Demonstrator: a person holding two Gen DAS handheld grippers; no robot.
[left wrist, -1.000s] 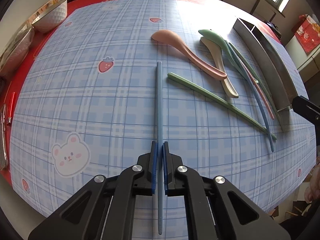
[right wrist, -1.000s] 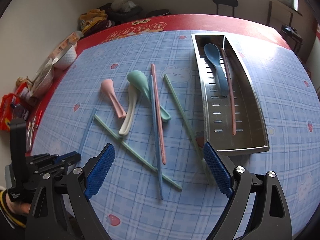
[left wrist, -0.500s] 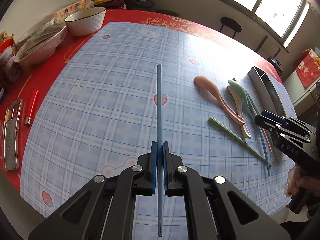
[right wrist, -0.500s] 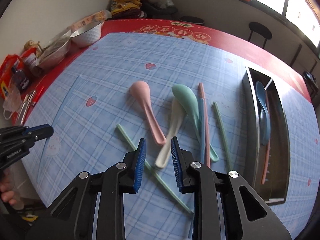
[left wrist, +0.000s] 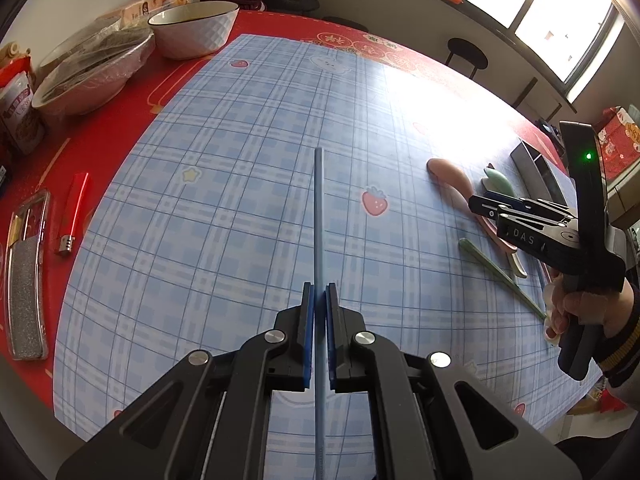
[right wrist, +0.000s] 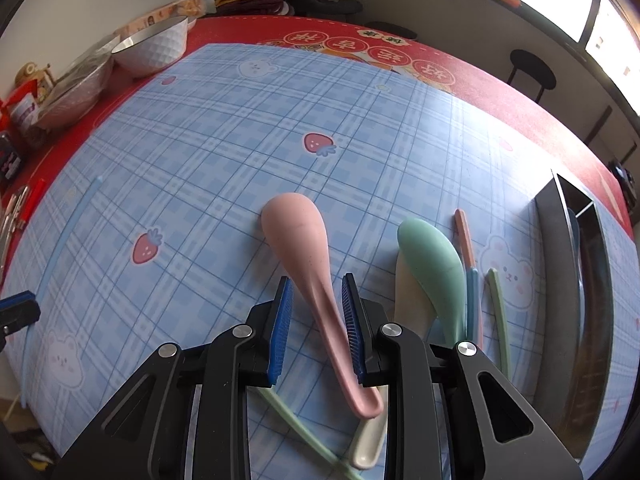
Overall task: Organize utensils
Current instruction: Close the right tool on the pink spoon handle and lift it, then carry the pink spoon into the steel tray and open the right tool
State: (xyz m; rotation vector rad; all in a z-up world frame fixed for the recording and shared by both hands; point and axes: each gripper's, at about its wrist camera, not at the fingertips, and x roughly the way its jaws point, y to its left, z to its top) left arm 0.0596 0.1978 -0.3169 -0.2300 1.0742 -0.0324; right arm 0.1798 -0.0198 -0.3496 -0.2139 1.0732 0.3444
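L gripper (left wrist: 318, 304) clamped on blue chopstick (left wrist: 318, 216), lifted clear of mat. R gripper (right wrist: 316, 312) – jaws part-open, straddling pink spoon (right wrist: 308, 264) handle, no squeeze yet – prob lining up pick for steel tray (right wrist: 560, 248).

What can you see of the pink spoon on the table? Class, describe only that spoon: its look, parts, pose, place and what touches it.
The pink spoon is one matte, plastic-looking piece: a broad oval bowl narrowing to a long handle with an upturned end. It lies flat on the blue checked tablecloth, bowl away from the camera. Its handle runs between the right gripper's blue pads, which stand apart on either side of it, and crosses over a green chopstick and the cream spoon's handle.
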